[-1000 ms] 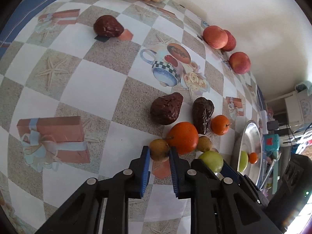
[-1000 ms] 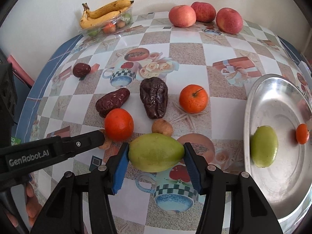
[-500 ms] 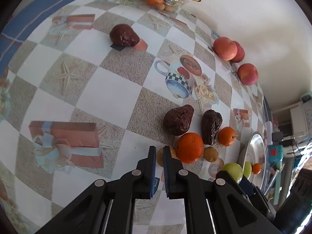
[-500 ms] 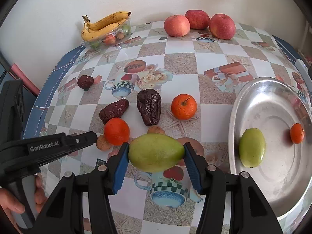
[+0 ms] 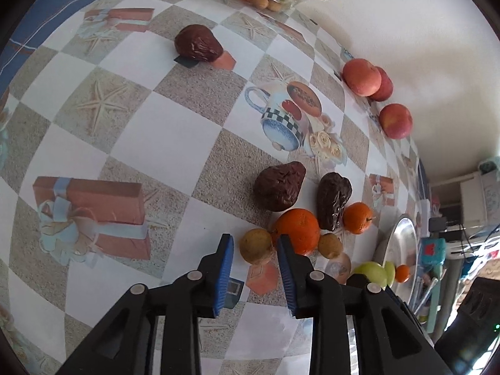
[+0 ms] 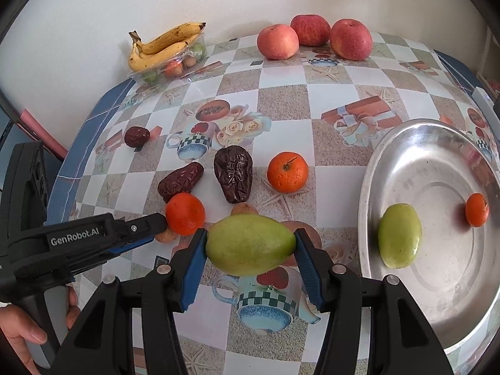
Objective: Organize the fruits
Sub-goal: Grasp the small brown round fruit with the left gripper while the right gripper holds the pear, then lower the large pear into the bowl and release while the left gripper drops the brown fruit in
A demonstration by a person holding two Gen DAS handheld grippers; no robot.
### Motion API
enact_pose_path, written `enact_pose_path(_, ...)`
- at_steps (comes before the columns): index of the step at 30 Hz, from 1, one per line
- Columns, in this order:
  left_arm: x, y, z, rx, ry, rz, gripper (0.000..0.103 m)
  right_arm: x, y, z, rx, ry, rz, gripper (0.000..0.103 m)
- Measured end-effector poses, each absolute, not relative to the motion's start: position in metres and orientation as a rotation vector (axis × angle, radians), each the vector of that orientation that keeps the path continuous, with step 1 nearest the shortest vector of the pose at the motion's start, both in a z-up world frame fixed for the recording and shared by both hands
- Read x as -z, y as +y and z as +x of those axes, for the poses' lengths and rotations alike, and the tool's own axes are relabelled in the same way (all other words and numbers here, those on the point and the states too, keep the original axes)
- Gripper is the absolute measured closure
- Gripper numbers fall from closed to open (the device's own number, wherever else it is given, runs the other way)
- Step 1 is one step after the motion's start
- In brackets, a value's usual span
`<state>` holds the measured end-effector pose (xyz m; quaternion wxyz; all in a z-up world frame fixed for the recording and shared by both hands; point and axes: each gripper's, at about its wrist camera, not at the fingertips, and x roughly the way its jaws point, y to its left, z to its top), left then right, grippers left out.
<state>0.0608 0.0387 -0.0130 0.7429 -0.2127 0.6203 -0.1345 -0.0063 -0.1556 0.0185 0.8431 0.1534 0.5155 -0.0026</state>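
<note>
My right gripper [image 6: 250, 250] is shut on a green oval fruit [image 6: 250, 243], held above the tablecloth left of the silver plate [image 6: 365, 187]. In the plate lie another green fruit [image 6: 400, 237] and a small orange [image 6: 476, 209]. My left gripper [image 5: 254, 265] is open, its blue pads on either side of a small brown fruit [image 5: 256, 245] that rests on the table against an orange [image 5: 297, 229]. A second small brown fruit [image 5: 329, 245], two dark wrinkled dates [image 5: 279, 186] [image 5: 332, 200] and a tangerine [image 5: 357, 217] lie just beyond.
A lone date [image 6: 136, 136] lies at the left. Three apples [image 6: 310, 29] stand along the back wall. A clear tray with bananas [image 6: 168, 47] sits at the back left. A hand [image 6: 18, 328] holds the left gripper's handle at the table's blue edge.
The left gripper's jaws narrowed almost shut half a second ago and have now opened wide around the small brown fruit. The right gripper drew back and up with the green fruit.
</note>
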Motion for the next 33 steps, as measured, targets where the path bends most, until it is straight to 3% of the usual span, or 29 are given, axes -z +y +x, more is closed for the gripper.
enact_pose_path(4,0.016,0.041,0.061,0.287,1.371,-0.482,0.072,-0.018,-0.157,-0.007,0.01,1.088,0.335,0.046)
enact_pose_path(7,0.017,0.042,0.06,0.302,1.374,-0.513,0.079,-0.019,-0.158,-0.007,0.012,1.086,0.341,0.046)
enact_pose_path(20,-0.005,0.067,0.062,0.22,1.261,-0.558,0.08,-0.027,-0.172,-0.012,0.032,1.054,0.369,0.046)
enact_pose_path(33,-0.026,0.023,0.054,0.345,1.231,-0.533,0.08,-0.037,-0.238,-0.032,0.19,1.019,0.426,0.046)
